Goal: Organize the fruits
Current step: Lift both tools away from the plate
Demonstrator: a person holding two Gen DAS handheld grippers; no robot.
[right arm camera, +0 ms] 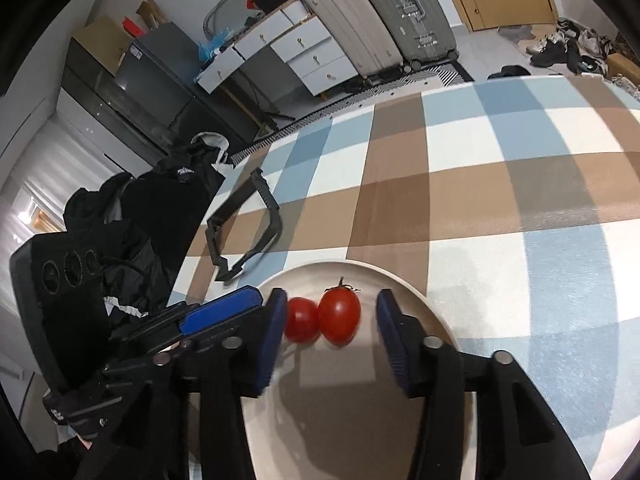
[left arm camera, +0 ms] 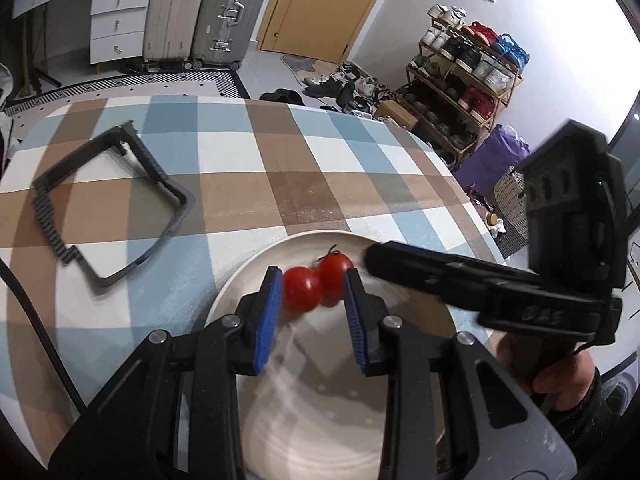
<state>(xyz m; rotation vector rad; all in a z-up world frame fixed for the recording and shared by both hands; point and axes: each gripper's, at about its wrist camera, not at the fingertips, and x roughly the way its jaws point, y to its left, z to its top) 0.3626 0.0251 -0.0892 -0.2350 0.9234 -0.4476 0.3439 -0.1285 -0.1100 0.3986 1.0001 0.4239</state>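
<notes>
Tomatoes (left arm camera: 316,286) touching on plate (left arm camera: 248,280) | between spread left tool (left arm camera: 310,294) fingers | right tool (right arm camera: 332,320) spread around them

Tomatoes (right arm camera: 339,314) look smooth and glossy, plate (right arm camera: 416,300) is matt ceramic-looking, checked tablecloth (right arm camera: 500,184) is soft woven fabric, and the black frame (left arm camera: 108,200) is ridged matt plastic.
</notes>
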